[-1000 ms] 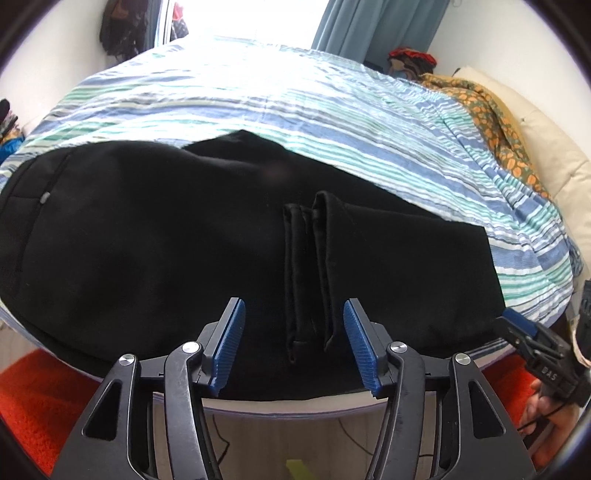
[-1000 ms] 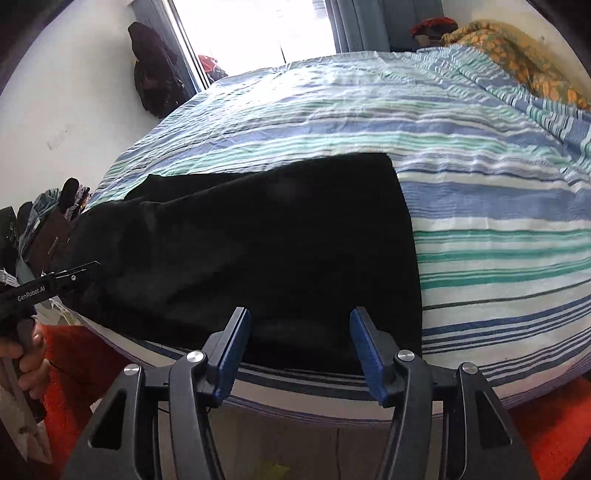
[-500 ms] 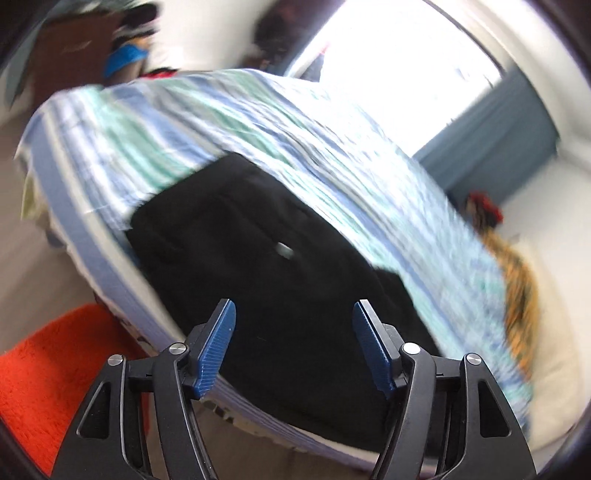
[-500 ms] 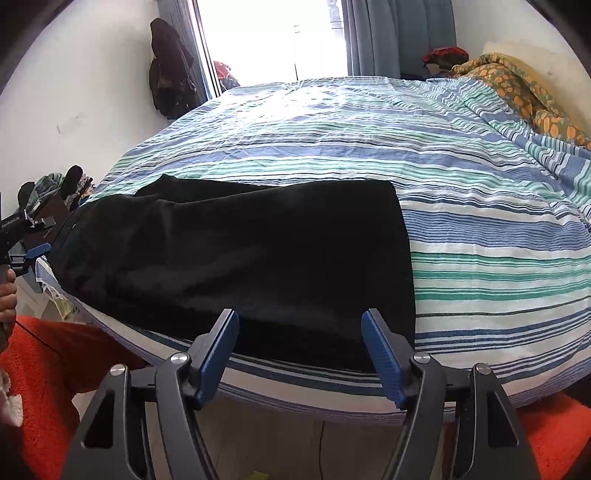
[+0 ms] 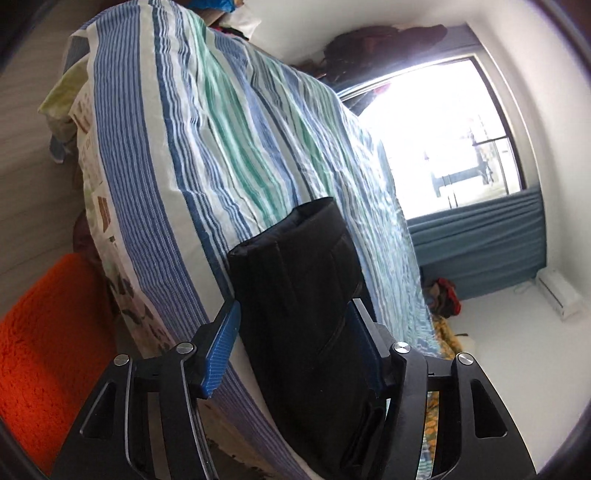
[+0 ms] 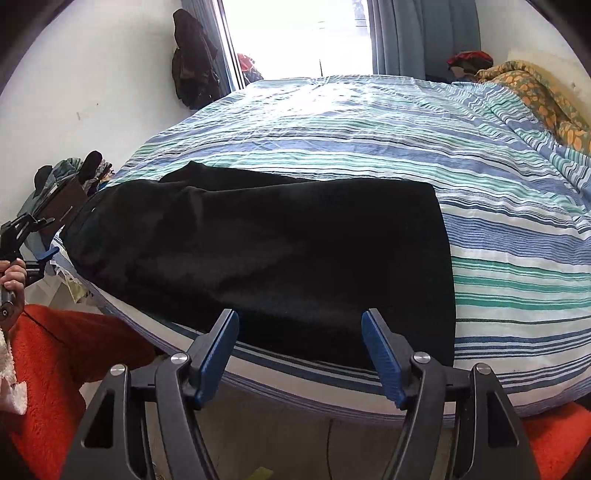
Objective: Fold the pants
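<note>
In the left wrist view the black pants [image 5: 306, 317] covered most of the left gripper's [image 5: 299, 350] right finger — only a thin blue strip peeked out. The pants' lower end ran off the bottom edge. In the right wrist view the pants [image 6: 266, 258] were so dark that their folds were hard to make out. The left gripper [image 6: 26, 240] was cut off by the left edge. The window [image 6: 295, 33] was too bright to see through.
</note>
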`<action>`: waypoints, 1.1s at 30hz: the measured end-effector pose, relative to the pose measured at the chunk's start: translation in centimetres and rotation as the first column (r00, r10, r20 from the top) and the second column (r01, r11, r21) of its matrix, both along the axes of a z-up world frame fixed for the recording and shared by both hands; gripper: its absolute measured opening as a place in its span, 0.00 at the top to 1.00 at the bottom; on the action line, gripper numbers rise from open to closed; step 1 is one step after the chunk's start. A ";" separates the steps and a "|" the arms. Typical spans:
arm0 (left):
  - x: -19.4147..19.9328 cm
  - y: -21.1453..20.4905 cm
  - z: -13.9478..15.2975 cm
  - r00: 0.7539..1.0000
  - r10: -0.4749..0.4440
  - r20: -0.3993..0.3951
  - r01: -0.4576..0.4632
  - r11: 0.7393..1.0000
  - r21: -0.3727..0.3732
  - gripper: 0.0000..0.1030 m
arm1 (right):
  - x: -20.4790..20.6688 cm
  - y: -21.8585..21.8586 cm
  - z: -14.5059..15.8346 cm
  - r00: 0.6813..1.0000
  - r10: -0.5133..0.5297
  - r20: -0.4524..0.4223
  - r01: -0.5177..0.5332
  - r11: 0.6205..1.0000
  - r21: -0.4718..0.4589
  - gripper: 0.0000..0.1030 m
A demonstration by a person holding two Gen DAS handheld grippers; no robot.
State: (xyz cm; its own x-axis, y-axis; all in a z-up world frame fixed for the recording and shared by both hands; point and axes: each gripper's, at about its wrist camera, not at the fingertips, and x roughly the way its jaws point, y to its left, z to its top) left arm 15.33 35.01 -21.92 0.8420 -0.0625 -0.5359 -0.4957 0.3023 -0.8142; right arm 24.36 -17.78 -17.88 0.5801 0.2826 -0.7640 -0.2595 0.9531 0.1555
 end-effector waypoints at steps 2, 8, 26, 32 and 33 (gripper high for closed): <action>-0.1 0.0 -0.6 1.000 0.010 -0.007 -0.010 1.000 -0.020 0.41 | 0.0 -0.1 0.0 1.000 0.000 -0.003 0.000 1.000 -0.002 0.33; 1.0 0.1 -1.0 1.000 -0.001 -0.003 0.001 0.999 -0.036 0.41 | 0.0 -0.1 -0.2 1.000 -0.005 -0.009 0.005 1.000 -0.005 0.33; 3.4 -1.5 1.2 0.992 -0.035 -0.121 0.056 0.983 0.174 0.80 | -0.1 -0.3 -0.2 1.000 -0.009 -0.001 0.009 1.000 0.006 0.33; 4.8 -8.4 10.2 0.973 -0.136 -0.184 0.217 0.807 0.550 0.81 | 0.2 -1.5 0.3 0.999 -0.042 0.015 0.041 0.998 0.046 0.33; 5.0 -10.1 11.8 0.969 -0.163 -0.186 0.243 0.759 0.603 0.81 | 0.3 -1.8 0.3 0.999 -0.049 0.016 0.048 0.997 0.054 0.33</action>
